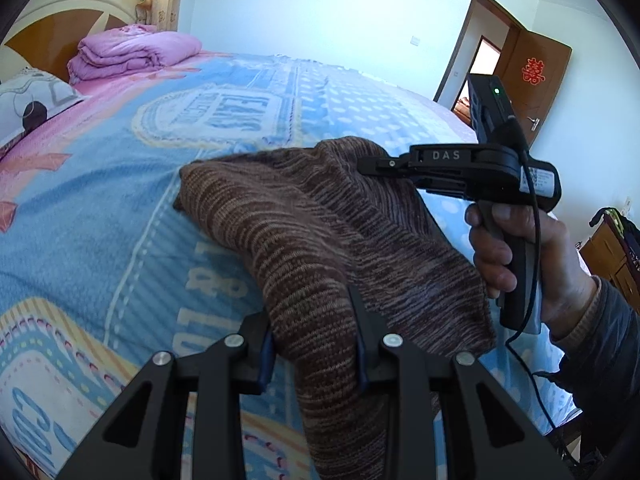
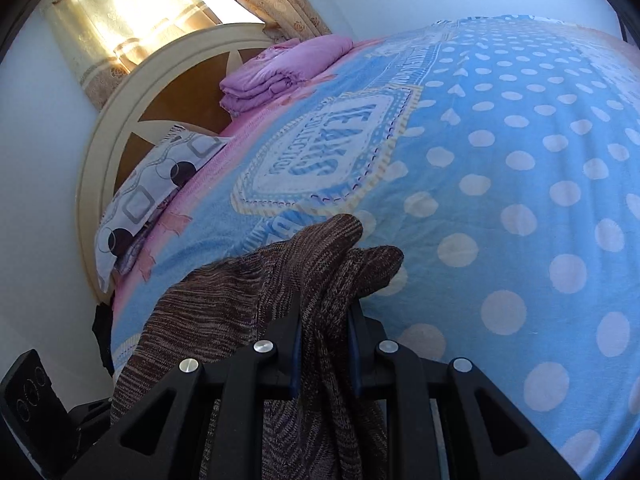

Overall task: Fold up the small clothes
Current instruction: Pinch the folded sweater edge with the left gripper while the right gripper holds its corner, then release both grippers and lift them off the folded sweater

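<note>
On a bed (image 1: pixel 120 216), each hand-held gripper, left (image 1: pixel 316 332) and right (image 2: pixel 324 324), pinches the brown knit garment (image 1: pixel 320 224); keeping both edges level and taut should fold it neatly.

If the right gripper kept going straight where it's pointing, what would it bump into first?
Probably the blue blanket on the bed. The right gripper is shut on the brown knit garment, whose bunched end sticks out past its fingers, so that cloth would likely press into the blanket first. Depth is hard to judge.
</note>
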Tool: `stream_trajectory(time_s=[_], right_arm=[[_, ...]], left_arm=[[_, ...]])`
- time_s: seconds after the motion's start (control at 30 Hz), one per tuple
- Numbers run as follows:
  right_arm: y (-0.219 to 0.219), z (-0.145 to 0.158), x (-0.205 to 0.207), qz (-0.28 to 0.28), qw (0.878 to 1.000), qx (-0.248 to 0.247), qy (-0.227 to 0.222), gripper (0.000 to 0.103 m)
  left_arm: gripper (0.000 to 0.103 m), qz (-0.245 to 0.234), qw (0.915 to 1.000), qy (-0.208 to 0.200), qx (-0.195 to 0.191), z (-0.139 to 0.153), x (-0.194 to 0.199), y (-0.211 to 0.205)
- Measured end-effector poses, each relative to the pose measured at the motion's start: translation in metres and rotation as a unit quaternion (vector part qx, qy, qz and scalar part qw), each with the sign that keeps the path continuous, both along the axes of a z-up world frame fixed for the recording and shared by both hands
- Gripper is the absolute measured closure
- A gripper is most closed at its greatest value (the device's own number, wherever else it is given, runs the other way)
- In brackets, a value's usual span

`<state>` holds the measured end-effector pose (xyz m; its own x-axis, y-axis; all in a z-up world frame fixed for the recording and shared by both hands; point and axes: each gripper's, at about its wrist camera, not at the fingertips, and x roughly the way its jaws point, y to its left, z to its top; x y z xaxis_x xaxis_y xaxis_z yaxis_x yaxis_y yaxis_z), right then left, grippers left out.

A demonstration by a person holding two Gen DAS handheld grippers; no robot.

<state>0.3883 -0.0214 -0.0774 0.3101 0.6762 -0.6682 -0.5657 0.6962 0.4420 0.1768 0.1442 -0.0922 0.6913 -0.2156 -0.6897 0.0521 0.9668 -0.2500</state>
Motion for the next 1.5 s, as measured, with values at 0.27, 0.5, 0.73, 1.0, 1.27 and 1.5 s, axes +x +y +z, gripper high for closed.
stream_trajectory(time_s=[0.27, 0.5, 0.73, 1.0, 1.27, 1.5], right_arm=[[0.011, -0.006, 0.004, 0.005, 1.000, -0.009, 0.003, 0.085], [0.013, -0.025, 0.009, -0.006, 0.999, -0.045, 0.011, 0.082], [-0.011, 0.003, -0.030, -0.023, 0.997, -0.041, -0.064, 0.071], [-0.028, -0.007, -0.127, 0.088, 0.992, -0.046, -0.082, 0.060], [-0.095, -0.014, -0.150, -0.017, 0.990, -0.077, -0.118, 0.068], [-0.093, 0.037, -0.215, -0.023, 0.968, -0.088, -0.234, 0.048]], left_arm=[[0.071, 0.002, 1.0000, 0.003, -0.001, -0.005, -0.007, 0.005], [0.064, 0.004, 0.9996, 0.026, 0.009, -0.029, -0.004, 0.007], [0.048, 0.025, 0.9982, -0.028, 0.048, -0.004, -0.029, 0.007], [0.022, 0.078, 0.9884, -0.034, 0.125, -0.014, -0.030, 0.015], [0.021, 0.072, 0.9934, -0.018, 0.087, -0.009, -0.063, 0.012], [0.007, 0.085, 0.9901, -0.070, 0.087, 0.032, -0.085, 0.003]])
